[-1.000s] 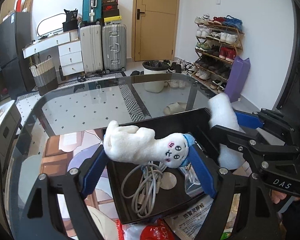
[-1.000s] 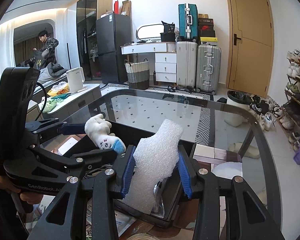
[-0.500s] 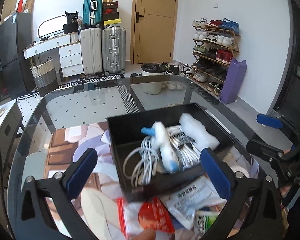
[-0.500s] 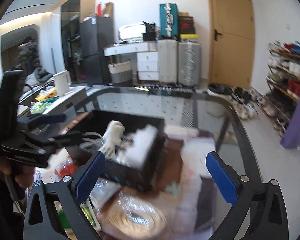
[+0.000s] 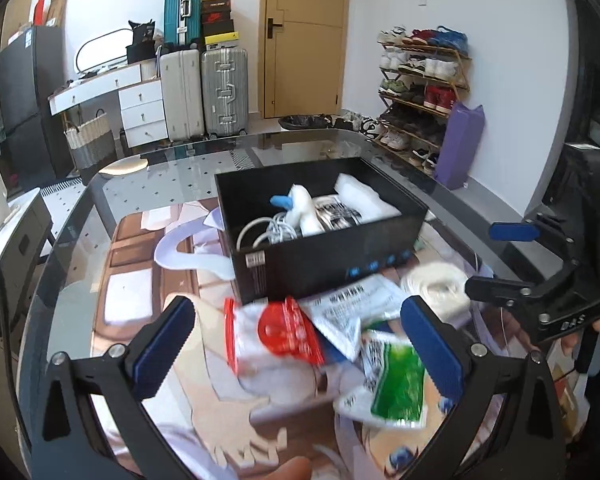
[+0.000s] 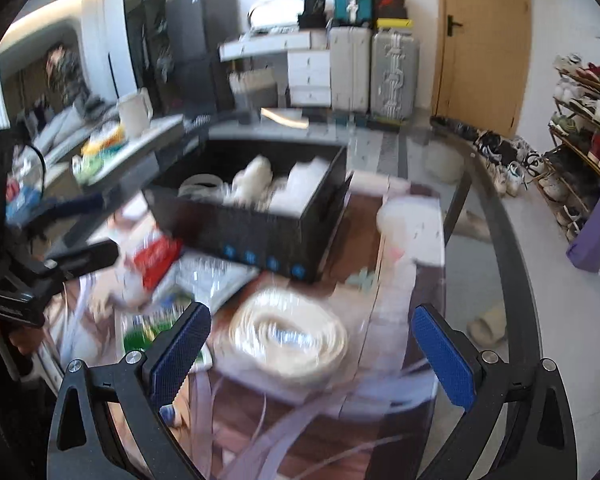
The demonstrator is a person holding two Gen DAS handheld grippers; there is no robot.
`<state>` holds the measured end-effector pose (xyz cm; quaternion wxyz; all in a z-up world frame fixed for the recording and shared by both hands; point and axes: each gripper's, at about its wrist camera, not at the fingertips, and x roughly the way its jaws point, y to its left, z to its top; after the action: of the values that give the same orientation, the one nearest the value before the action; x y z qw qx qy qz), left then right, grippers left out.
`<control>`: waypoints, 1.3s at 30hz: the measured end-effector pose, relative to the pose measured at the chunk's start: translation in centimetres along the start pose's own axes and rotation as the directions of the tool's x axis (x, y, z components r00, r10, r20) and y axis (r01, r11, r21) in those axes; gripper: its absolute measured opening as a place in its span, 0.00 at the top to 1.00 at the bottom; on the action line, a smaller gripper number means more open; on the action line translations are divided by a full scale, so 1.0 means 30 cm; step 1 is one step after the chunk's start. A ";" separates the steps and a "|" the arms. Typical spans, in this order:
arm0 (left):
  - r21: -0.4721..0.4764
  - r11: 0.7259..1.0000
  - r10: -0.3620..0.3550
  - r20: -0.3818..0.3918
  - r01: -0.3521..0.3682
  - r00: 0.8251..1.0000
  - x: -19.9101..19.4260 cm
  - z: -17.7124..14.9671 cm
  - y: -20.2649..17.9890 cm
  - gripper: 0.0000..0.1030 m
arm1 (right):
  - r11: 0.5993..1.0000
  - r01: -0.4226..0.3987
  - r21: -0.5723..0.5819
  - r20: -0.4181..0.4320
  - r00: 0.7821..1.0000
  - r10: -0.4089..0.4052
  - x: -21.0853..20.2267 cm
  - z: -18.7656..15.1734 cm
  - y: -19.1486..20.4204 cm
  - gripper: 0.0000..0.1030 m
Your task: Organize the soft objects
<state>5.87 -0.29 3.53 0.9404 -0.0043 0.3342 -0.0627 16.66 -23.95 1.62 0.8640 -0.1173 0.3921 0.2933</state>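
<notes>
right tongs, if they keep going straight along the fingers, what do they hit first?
Most likely the coiled white cord lying on the table between the open right tongs, in front of the black box. The frame is blurred, so depth is a guess.

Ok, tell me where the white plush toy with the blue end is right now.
In the left wrist view the white plush toy lies inside the black box, on the white cables, with the foam sheet to its right.

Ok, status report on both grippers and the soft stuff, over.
Left gripper and right gripper open, empty. Plush toy and foam wrap in the black box. Packets and coiled cord lie ahead.
</notes>
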 end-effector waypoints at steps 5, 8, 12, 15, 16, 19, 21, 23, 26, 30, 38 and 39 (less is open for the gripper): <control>0.019 1.000 0.015 -0.011 -0.015 1.000 -0.023 -0.037 -0.012 0.00 | 0.999 -0.014 -0.029 -0.037 0.999 0.013 0.022 -0.024 0.025 0.01; 0.019 1.000 0.013 -0.024 -0.012 1.000 -0.018 -0.047 -0.010 0.00 | 0.999 -0.022 -0.032 -0.052 0.998 0.020 0.034 -0.028 0.024 0.01; 0.018 1.000 0.014 -0.042 -0.014 0.999 0.006 -0.052 -0.007 0.00 | 1.000 -0.023 -0.016 -0.066 0.998 0.022 0.053 -0.037 0.008 0.01; 0.014 1.000 0.005 -0.055 -0.005 0.998 0.019 -0.063 -0.008 0.00 | 1.000 -0.022 0.007 -0.076 0.997 0.023 0.071 -0.042 -0.011 0.01; 0.016 1.000 0.004 -0.059 -0.003 0.998 0.023 -0.064 -0.008 0.00 | 0.999 -0.028 0.017 -0.079 0.996 0.030 0.080 -0.044 -0.014 0.01; 0.027 1.000 -0.005 -0.072 0.007 0.997 0.033 -0.073 -0.015 0.00 | 0.999 -0.041 0.027 -0.087 0.995 0.043 0.102 -0.046 -0.011 0.01; 0.038 0.999 -0.010 -0.081 0.014 0.997 0.039 -0.078 -0.025 0.00 | 0.999 -0.043 0.023 -0.092 0.995 0.045 0.114 -0.045 0.001 0.01; 0.049 0.999 -0.015 -0.088 0.019 0.996 0.042 -0.083 -0.035 0.00 | 0.998 -0.052 0.019 -0.095 0.994 0.053 0.124 -0.044 0.015 0.01; 0.071 0.997 -0.021 -0.098 0.028 0.995 0.045 -0.089 -0.050 0.00 | 0.999 -0.053 0.014 -0.090 0.994 0.054 0.136 -0.038 0.036 0.01; 0.083 0.996 -0.022 -0.105 0.031 0.994 0.050 -0.094 -0.059 0.00 | 0.999 -0.042 0.025 -0.084 0.995 0.044 0.155 -0.024 0.057 0.01; 0.082 0.996 -0.019 -0.118 0.029 0.993 0.062 -0.096 -0.059 0.00 | 0.999 -0.003 0.032 -0.116 0.993 0.007 0.203 -0.013 0.072 0.01; 0.081 0.996 -0.020 -0.119 0.030 0.993 0.064 -0.097 -0.059 0.00 | 0.999 -0.004 0.033 -0.116 0.993 0.008 0.202 -0.014 0.069 0.01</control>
<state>5.30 -2.19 0.16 0.9175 0.0342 0.3863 -0.0884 18.31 -19.94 -3.14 0.8407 -0.1187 0.4466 0.2822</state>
